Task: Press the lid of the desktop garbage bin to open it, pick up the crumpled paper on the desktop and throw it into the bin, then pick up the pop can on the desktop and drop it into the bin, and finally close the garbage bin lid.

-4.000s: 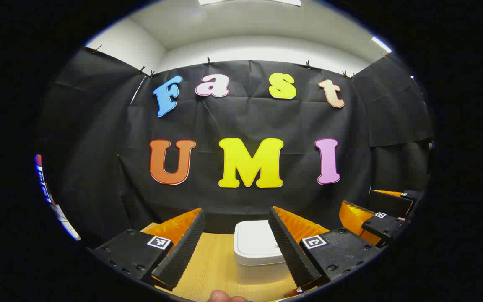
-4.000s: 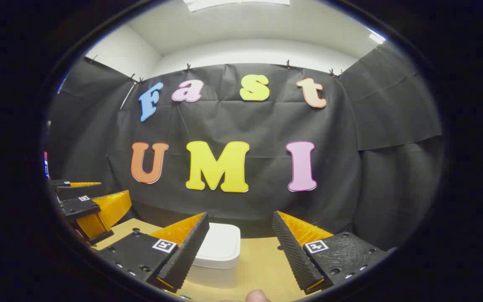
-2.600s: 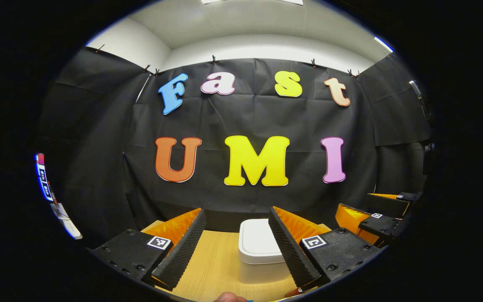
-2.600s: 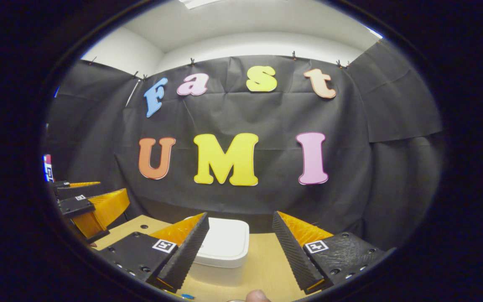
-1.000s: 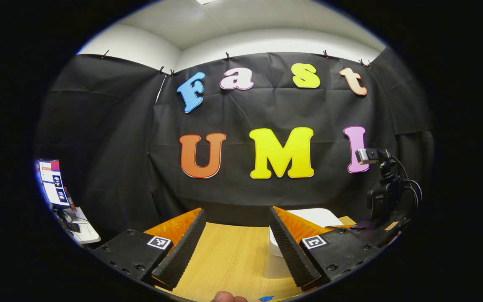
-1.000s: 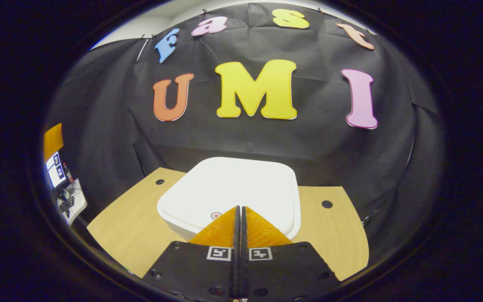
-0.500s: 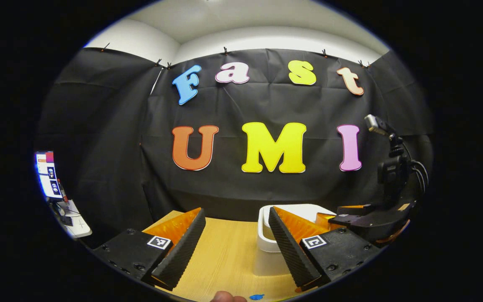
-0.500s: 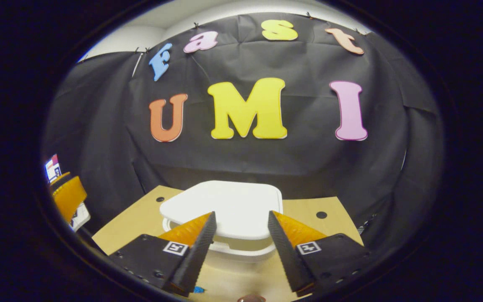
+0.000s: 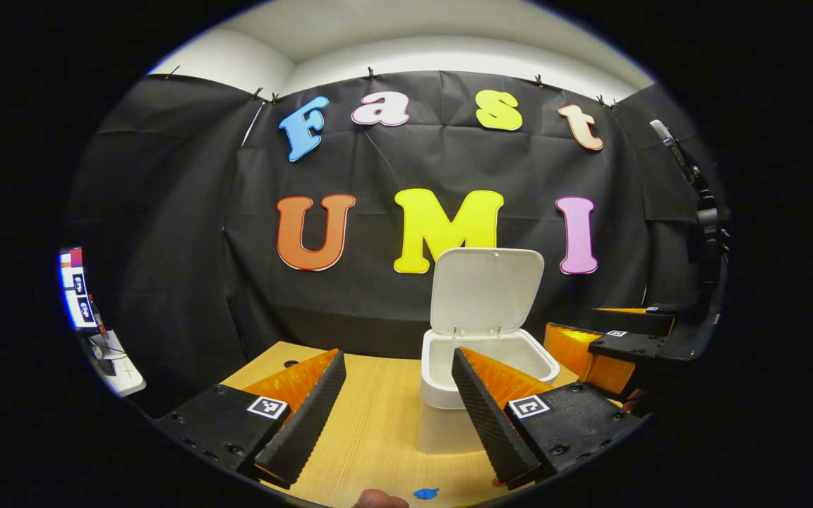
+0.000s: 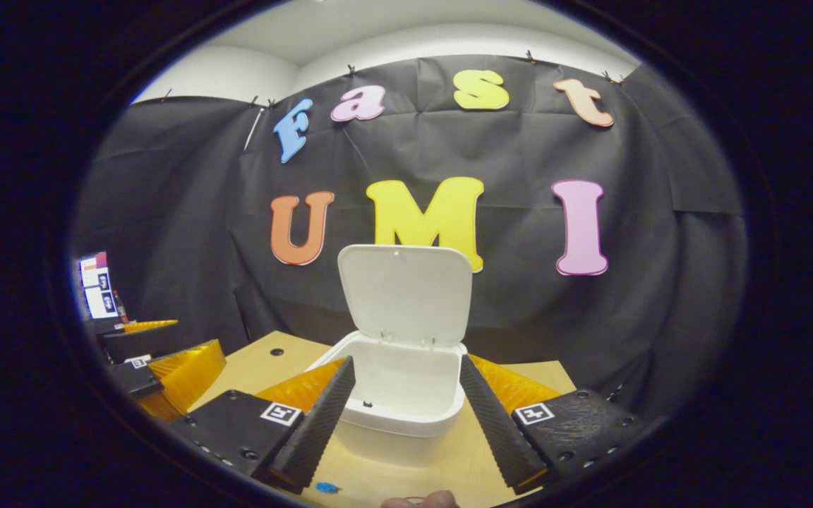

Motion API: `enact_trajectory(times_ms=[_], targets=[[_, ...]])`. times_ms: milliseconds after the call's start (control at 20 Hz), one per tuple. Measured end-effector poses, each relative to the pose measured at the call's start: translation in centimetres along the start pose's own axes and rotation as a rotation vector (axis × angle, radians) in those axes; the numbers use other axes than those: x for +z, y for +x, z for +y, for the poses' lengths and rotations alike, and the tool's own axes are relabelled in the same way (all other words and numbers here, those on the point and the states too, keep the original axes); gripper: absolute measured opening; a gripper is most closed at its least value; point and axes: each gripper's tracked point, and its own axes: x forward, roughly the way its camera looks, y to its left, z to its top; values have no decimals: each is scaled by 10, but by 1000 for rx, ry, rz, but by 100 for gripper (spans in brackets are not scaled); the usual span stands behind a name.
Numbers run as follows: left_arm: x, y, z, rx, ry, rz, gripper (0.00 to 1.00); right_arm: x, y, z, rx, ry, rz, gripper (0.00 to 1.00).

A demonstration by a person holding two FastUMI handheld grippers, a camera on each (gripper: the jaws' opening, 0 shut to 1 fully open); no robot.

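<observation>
— Tongs first. Left tongs (image 9: 397,354): spread wide, pinching nothing. Right tongs (image 10: 406,360): likewise spread, likewise empty.

— And beyond the tips?

— Bare table (image 9: 371,430) under both. Then the bin (image 10: 406,416): dead centre between the fingers of the right tongs, just past the tips. Right of centre in the left gripper view, partly behind the right-hand finger.

— Lid (image 10: 406,293)?

— Up, near vertical, hinged at the far rim, in front of the booth wall. Mouth open toward both tongs. Pressing step done, by the look of it.

— Nearer hand?

— Right, as a judgement: squarer on and closer to the mouth. Best to bring any drop in from the near side, over the front rim, clear of the raised lid.

— Differences between the views?

— Right gripper view: straight into the white hollow, small dark mark low on the inside wall. Left gripper view: outer flank of the bin, plus the right tongs at the right of the frame, just beside the bin. Whereabouts of the crumpled paper: cannot tell.
</observation>
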Motion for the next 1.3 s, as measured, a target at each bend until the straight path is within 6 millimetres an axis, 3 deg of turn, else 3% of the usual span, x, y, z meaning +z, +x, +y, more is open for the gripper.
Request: enact_trajectory(times_ms=[350, 600, 800, 1300], targets=[[-48, -5, -7, -56, 2, 124, 98, -34, -27, -24, -52, 15, 61, 94], [-101, -16, -18, -99, 7, 265, 98, -70, -38, -32, -68, 3, 132, 94], [-162, -28, -29, -130, 26, 402, 98, -98, -49, -32, -71, 15, 201, 94], [-269, -48, -42, -147, -23, 626, 99, -153, -72, -48, -115, -42, 324, 94]])
